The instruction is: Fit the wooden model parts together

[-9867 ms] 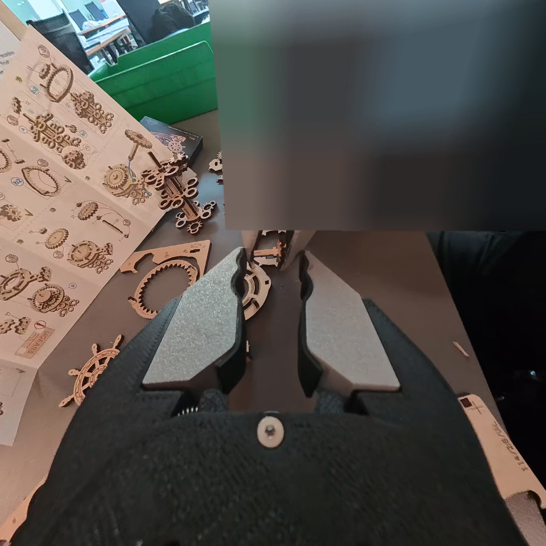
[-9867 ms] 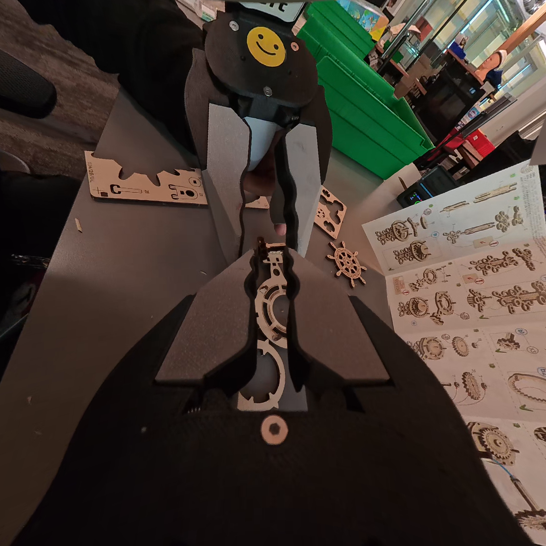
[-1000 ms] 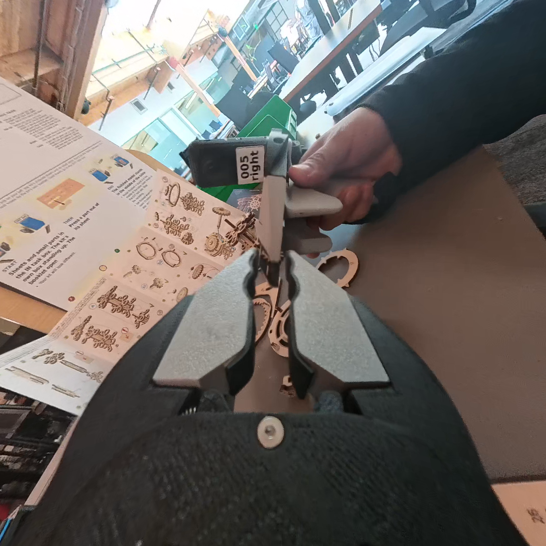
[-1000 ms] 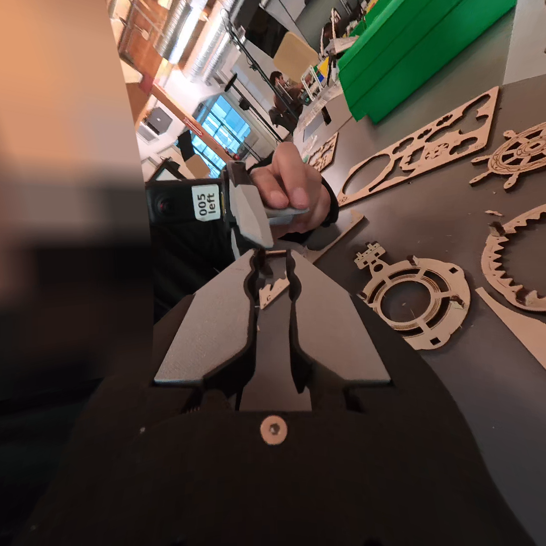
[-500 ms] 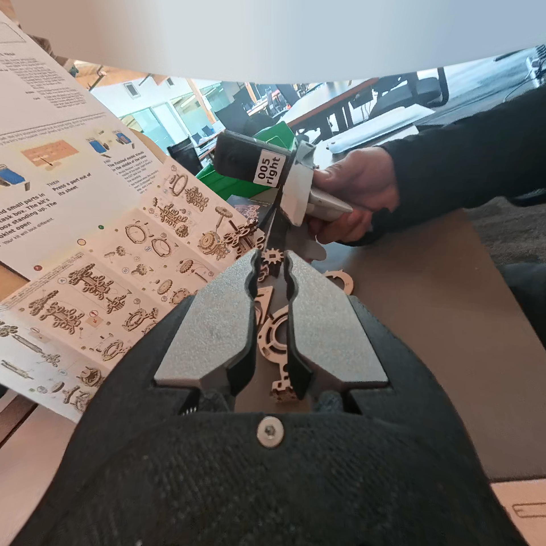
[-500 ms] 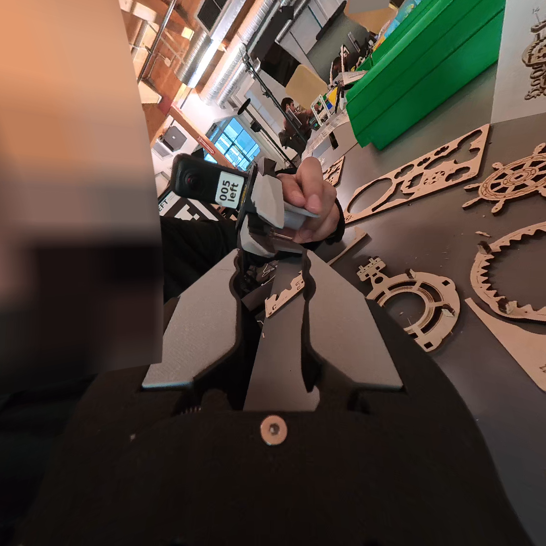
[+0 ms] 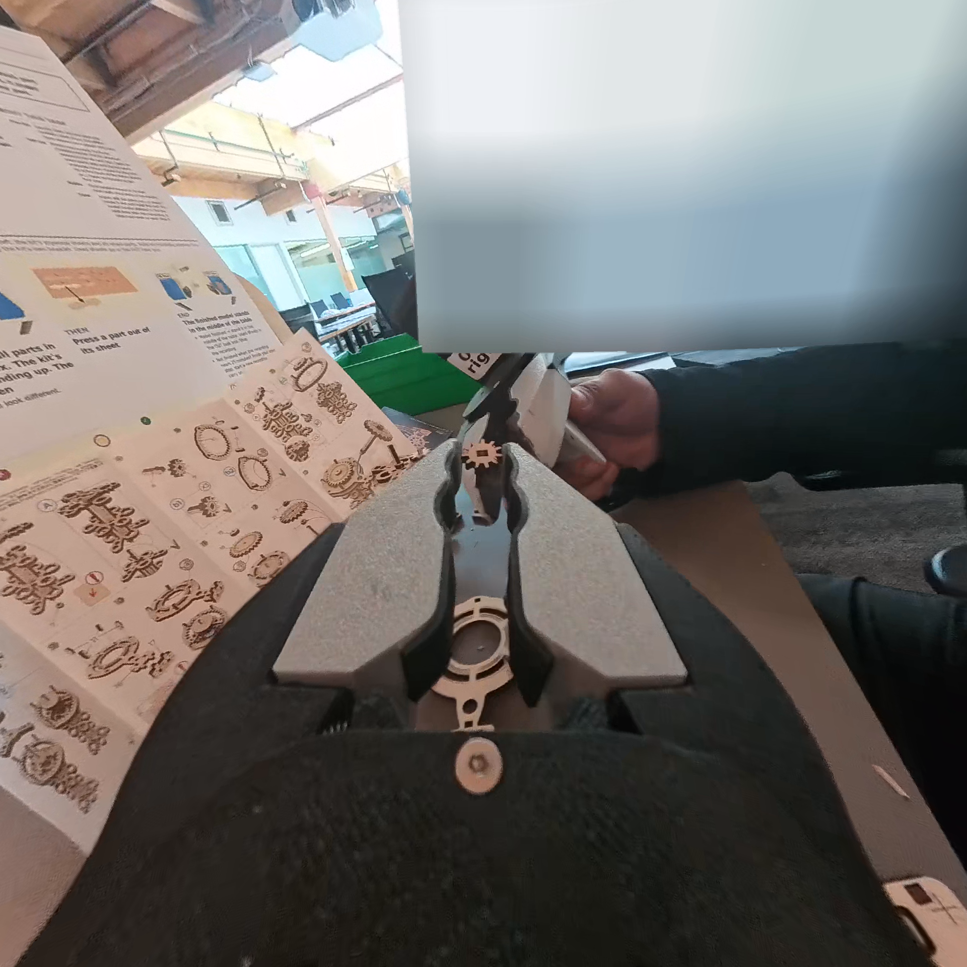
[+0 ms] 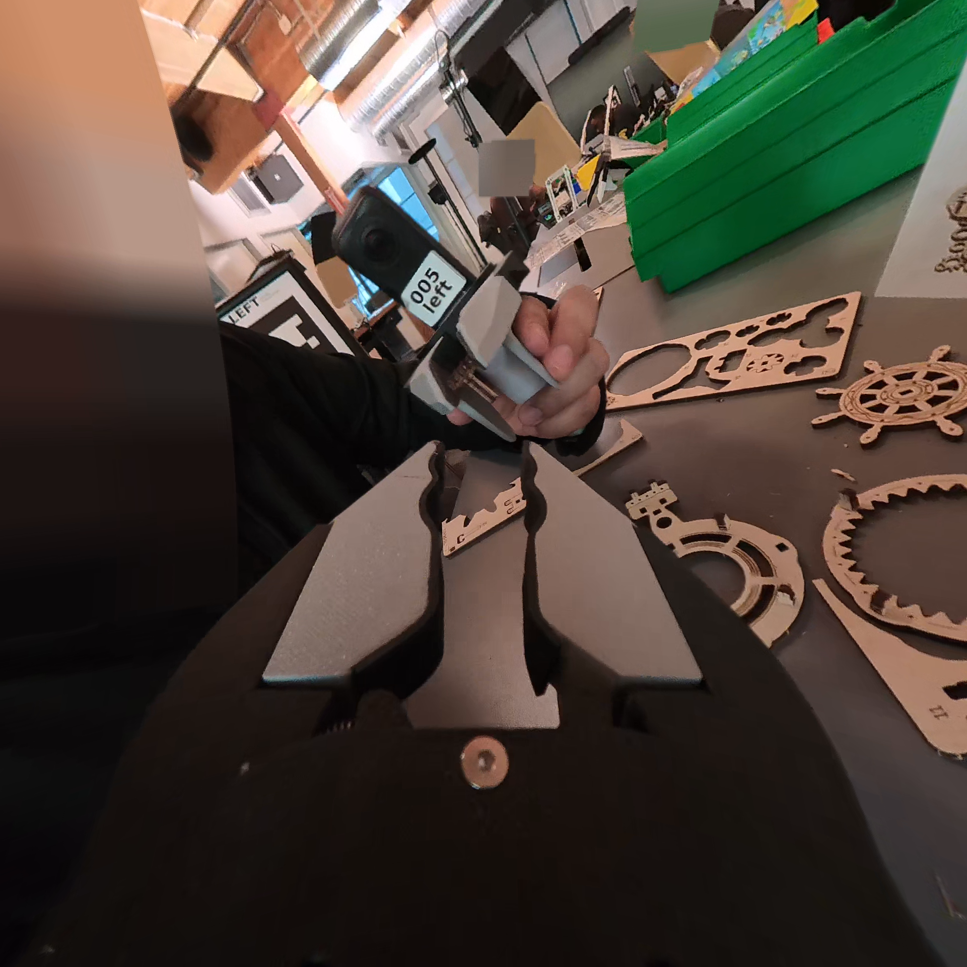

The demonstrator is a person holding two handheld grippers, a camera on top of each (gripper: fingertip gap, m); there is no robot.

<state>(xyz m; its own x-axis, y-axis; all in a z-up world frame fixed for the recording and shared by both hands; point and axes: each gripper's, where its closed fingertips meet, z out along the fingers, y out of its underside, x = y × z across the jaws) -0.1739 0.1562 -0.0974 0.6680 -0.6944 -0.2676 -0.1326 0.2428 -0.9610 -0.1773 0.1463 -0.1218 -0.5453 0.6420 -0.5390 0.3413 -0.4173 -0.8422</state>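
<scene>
My left gripper (image 7: 481, 455) is shut on a small wooden gear (image 7: 482, 454) pinched at its fingertips, held up above the dark table. In the right wrist view the left gripper (image 8: 471, 390) shows the gear as a small stack on an axle (image 8: 469, 381). My right gripper (image 8: 482, 455) is open and empty; it hangs above a flat notched wooden strip (image 8: 486, 515) lying on the table. In the left wrist view the right gripper (image 7: 484, 497) sits just beyond the gear, fingers pointing down. A wooden ring frame (image 7: 473, 659) lies below my left fingers.
Instruction sheets (image 7: 157, 471) stand at the left. On the table lie a ring frame part (image 8: 732, 565), a toothed ring (image 8: 858, 575), a ship's wheel (image 8: 900, 392), a punched-out sheet (image 8: 680, 366) and a sheet offcut (image 8: 915, 685). Green bins (image 8: 785, 172) stand behind. My two grippers' fingertips are within a few centimetres of each other. From either gripper's tips it is about 20 cm to the ship's wheel (image 8: 900, 392).
The grippers have drawn apart. My right gripper's jaws have spread wider and it has pulled back. My left gripper has risen and tilted up, still holding the gear.
</scene>
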